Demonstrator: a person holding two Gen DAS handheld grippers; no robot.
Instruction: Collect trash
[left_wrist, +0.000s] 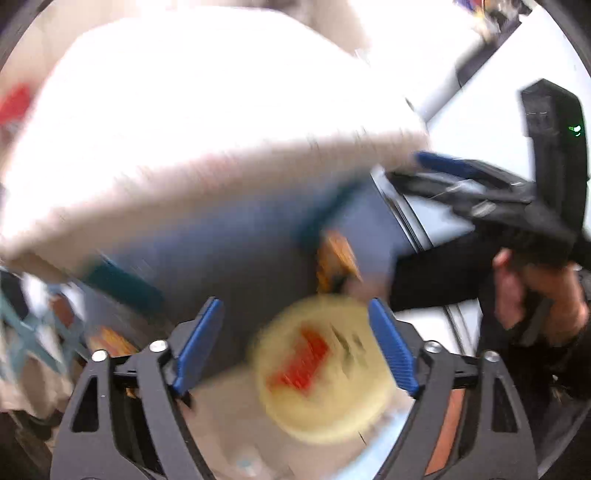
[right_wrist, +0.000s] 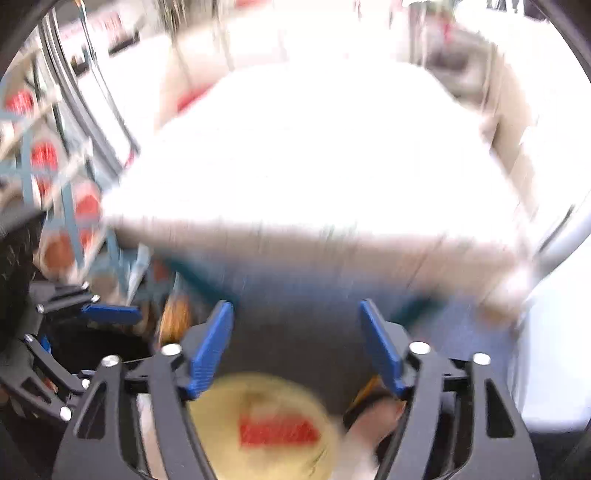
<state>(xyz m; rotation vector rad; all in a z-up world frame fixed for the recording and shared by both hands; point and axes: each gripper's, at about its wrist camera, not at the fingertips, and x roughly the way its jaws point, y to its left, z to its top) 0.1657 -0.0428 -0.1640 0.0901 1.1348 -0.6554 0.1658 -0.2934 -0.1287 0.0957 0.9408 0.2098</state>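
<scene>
- Both views are badly smeared, so every detail here is rough.
- The left gripper (left_wrist: 295, 343) has its 2 blue fingers spread wide and holds nothing.
- The right gripper (right_wrist: 295, 347) is likewise spread and empty; in the left view it shows at the far right, held in the person's hand (left_wrist: 535, 291).
- A round yellow lid (left_wrist: 325, 369) with a red label lies low and near in both views, below the fingers of each gripper. I take it for the trash to collect, though it may be the top of a cup or tub; the blur hides which.
- It seems to rest on pale paper or card inside a dark blue bin (left_wrist: 240, 243), with an orange wrapper (left_wrist: 336, 258) just beyond it. Whether the lid is already collected I cannot tell.
- A large white table (right_wrist: 314, 155) fills the far half of each view, washed out by glare.
- To do this step well, slow down first, so the target shows sharp.
- Use 1 gripper only and keep the other well apart, since both crowd the same spot.
- If the lid must be lifted, pinch its rim from the side; a flat face would likely slip.
</scene>
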